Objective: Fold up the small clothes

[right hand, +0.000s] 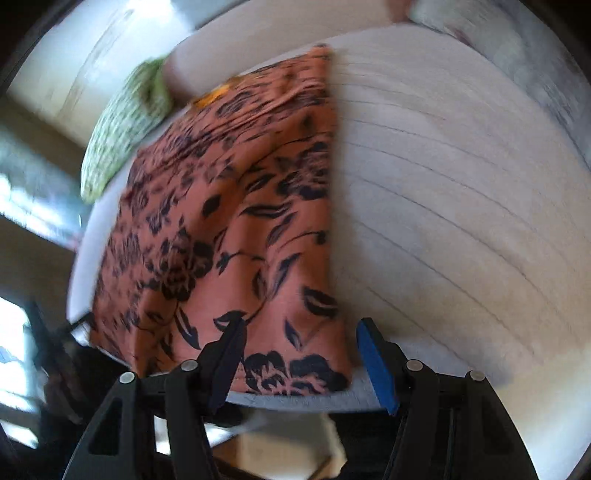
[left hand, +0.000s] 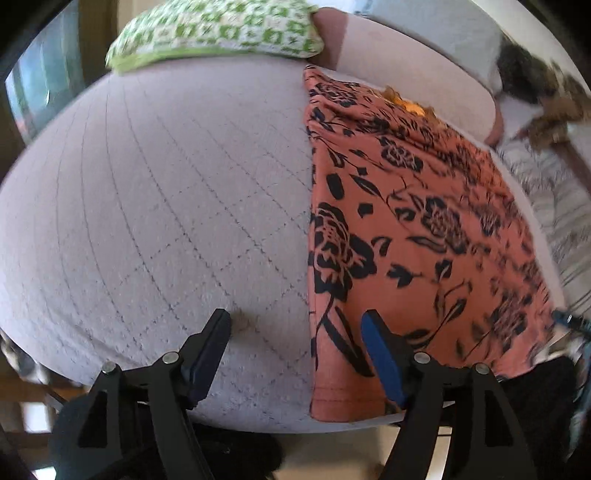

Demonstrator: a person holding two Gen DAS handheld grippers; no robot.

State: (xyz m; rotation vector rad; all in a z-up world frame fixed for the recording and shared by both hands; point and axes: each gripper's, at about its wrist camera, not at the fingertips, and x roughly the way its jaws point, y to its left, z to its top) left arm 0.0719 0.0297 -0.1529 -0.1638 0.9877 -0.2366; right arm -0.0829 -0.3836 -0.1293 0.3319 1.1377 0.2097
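An orange garment with a dark flower print point(left hand: 406, 221) lies flat in a long folded strip on a pale quilted bed point(left hand: 166, 203). My left gripper point(left hand: 295, 317) hovers open over the strip's left edge, near the bed's front edge, with its pads clear of the cloth. In the right wrist view the same garment point(right hand: 240, 203) runs away from the camera. My right gripper point(right hand: 301, 325) stands open above its near right corner, gripping nothing. A small yellow patch point(left hand: 410, 103) shows at the garment's far end.
A green and white patterned pillow point(left hand: 214, 33) point(right hand: 122, 125) lies at the far end of the bed point(right hand: 443, 203). Striped cloth point(left hand: 554, 206) lies beyond the garment's right side. The bed's front edge drops to the floor just below both grippers.
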